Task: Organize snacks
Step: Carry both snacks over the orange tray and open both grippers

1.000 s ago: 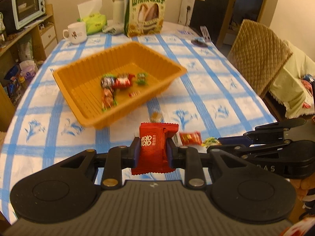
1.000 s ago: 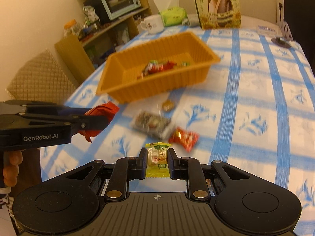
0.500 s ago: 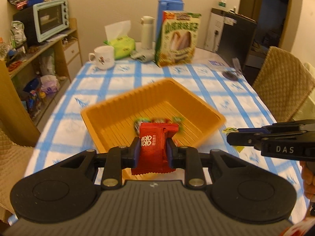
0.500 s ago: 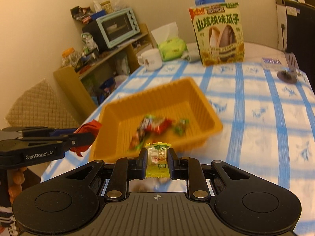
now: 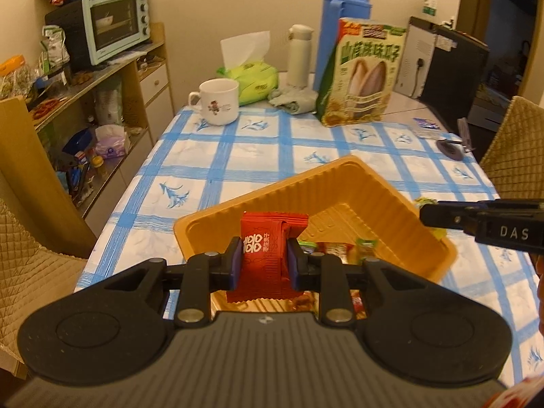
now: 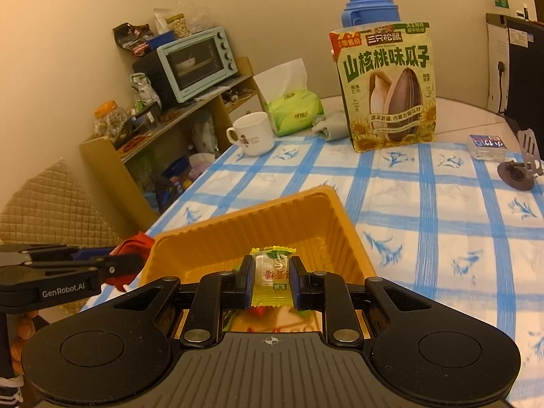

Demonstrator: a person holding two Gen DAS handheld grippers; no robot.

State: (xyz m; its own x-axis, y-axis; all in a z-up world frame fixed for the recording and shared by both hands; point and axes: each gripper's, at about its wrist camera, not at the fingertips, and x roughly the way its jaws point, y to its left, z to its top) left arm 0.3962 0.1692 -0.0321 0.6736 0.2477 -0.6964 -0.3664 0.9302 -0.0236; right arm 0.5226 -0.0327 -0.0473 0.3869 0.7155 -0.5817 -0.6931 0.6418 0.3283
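Left gripper is pinching a red packet, right gripper a yellow candy, both hanging over the orange tray. "GenRobot.AI" and "DAS" are showing on the grippers; behind the tray, a sunflower-seed bag is reading "山核桃味瓜子".

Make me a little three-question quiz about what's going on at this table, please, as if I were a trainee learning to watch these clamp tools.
1. True or false: the left gripper is empty.
2. What is the right gripper shut on? A) a white mug B) a yellow-green candy C) a tissue pack
3. Fill in: wrapped sweets already lie in the orange ___.

Key
1. False: its pads press a red snack packet.
2. B: the yellow-green candy sits between the pads, over the orange tray. The white mug stands far back on the checked tablecloth.
3. Tray.
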